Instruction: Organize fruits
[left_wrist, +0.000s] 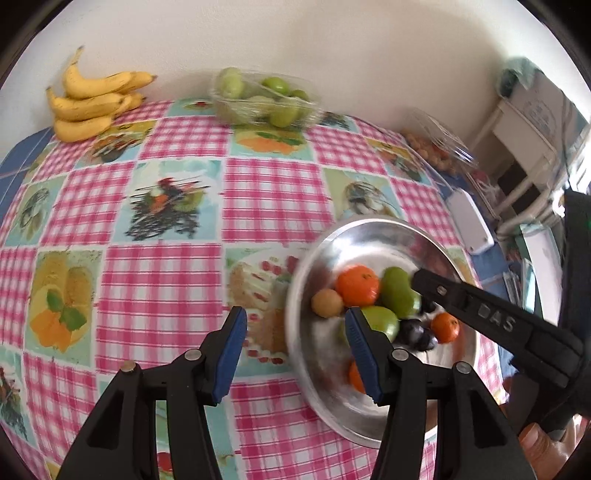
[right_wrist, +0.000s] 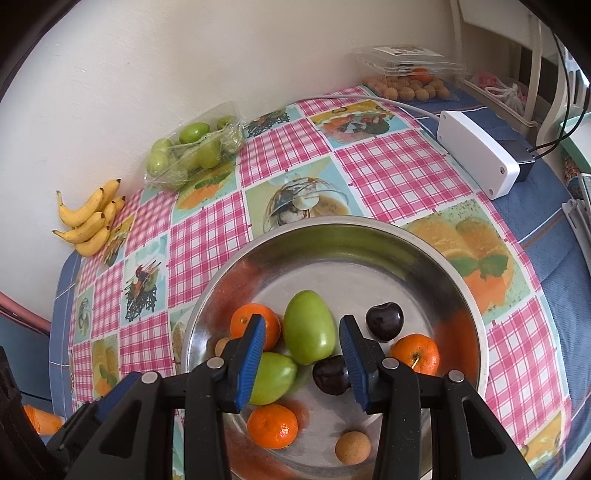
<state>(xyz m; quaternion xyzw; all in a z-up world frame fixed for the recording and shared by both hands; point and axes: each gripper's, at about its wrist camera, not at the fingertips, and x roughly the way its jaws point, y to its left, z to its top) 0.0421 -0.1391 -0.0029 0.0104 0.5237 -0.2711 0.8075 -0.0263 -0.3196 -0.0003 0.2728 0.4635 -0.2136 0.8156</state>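
Note:
A steel bowl (right_wrist: 369, 236) sits on the checked tablecloth and holds tangerines (right_wrist: 272, 425), two green jujubes (right_wrist: 309, 328), dark cherries (right_wrist: 384, 320) and small tan longans (right_wrist: 352, 447). My right gripper (right_wrist: 303, 362) is open and empty, hovering over the bowl above the green fruit. My left gripper (left_wrist: 295, 354) is open and empty, straddling the bowl's left rim (left_wrist: 295, 295). The right gripper's finger shows in the left wrist view (left_wrist: 480, 310), reaching over the bowl.
Bananas (left_wrist: 92, 103) lie at the far left by the wall. A clear tray of green jujubes (left_wrist: 262, 98) stands at the back. A clear box with longans (right_wrist: 410, 79) sits at the back right. A white power box (right_wrist: 476, 151) with cable lies right.

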